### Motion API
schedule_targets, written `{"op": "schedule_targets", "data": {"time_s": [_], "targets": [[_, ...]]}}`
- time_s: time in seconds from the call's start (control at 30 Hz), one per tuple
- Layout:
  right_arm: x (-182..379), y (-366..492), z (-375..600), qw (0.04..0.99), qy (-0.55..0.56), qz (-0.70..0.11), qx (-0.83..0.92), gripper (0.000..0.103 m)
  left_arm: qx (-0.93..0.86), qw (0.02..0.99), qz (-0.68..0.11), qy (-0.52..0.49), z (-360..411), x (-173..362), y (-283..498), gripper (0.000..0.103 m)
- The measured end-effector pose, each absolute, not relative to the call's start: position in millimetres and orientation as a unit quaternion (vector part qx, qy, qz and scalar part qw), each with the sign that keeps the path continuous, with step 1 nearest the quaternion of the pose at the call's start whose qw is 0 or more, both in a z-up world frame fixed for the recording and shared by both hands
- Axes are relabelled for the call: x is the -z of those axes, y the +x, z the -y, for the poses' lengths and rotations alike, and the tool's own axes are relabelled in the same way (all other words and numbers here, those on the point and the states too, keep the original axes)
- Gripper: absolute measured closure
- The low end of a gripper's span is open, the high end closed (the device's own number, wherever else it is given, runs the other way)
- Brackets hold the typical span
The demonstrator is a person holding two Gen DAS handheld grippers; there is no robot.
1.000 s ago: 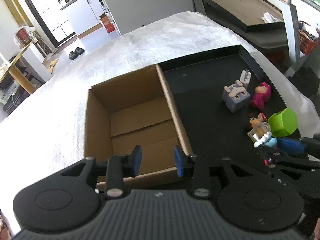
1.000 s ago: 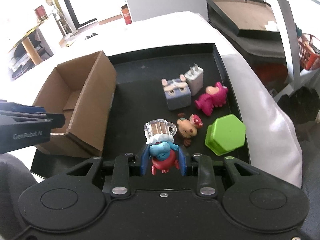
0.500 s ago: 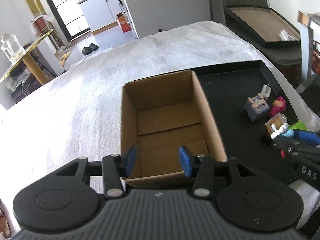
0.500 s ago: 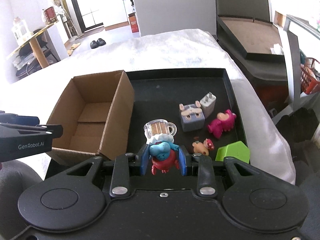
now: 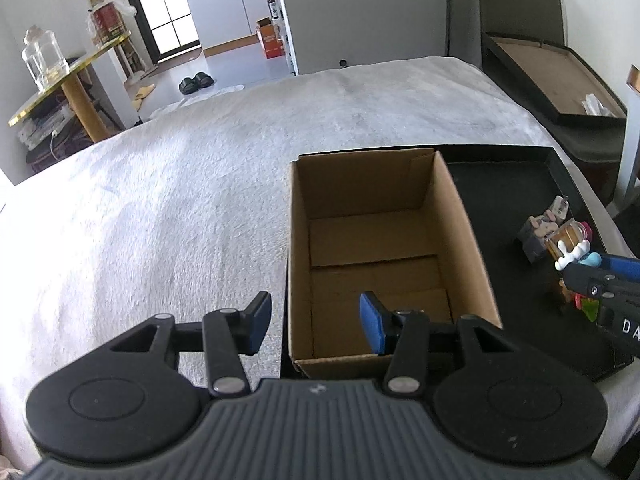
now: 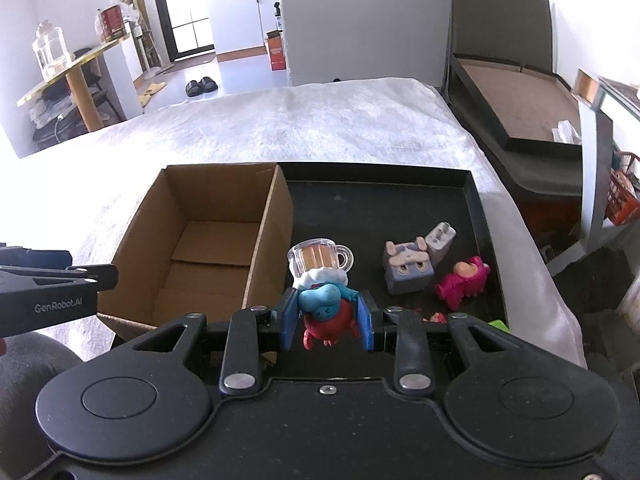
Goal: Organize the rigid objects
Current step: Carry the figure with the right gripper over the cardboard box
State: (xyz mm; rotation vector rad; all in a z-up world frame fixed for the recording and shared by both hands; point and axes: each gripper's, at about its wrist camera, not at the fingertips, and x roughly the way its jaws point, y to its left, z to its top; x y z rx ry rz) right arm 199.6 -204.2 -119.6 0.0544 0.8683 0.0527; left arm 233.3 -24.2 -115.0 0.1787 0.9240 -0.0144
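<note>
My right gripper (image 6: 328,312) is shut on a blue and red toy figure (image 6: 322,276) that holds up a clear beer mug. The figure hangs above the black tray (image 6: 380,208), just right of the open cardboard box (image 6: 276,240). In the left wrist view the same figure (image 5: 568,244) and right gripper (image 5: 600,276) show at the right edge. My left gripper (image 5: 314,308) is open with nothing between its blue pads; it hovers over the near left wall of the box (image 5: 380,240), whose inside is bare.
On the tray lie a grey cube toy (image 6: 406,268), a white charger (image 6: 440,240), a pink figure (image 6: 462,280) and a green box (image 6: 498,324), mostly hidden. A white cloth (image 5: 160,220) covers the surface to the left. A dark framed board (image 6: 520,92) lies at the far right.
Both grippers have pulled back and risen. The left gripper's jaws have widened and it has shifted left along the box. The right gripper has lifted the figure off the tray.
</note>
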Motion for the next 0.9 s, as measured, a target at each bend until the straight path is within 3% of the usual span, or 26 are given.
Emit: {"op": "schedule_targets", "data": {"time_s": [0.9], "targets": [[134,250,136,0.891,-0.034,-0.449,-0.048,0.072,0.021,0.885,-0.465,0.008,-20,153,266,0.056]]}}
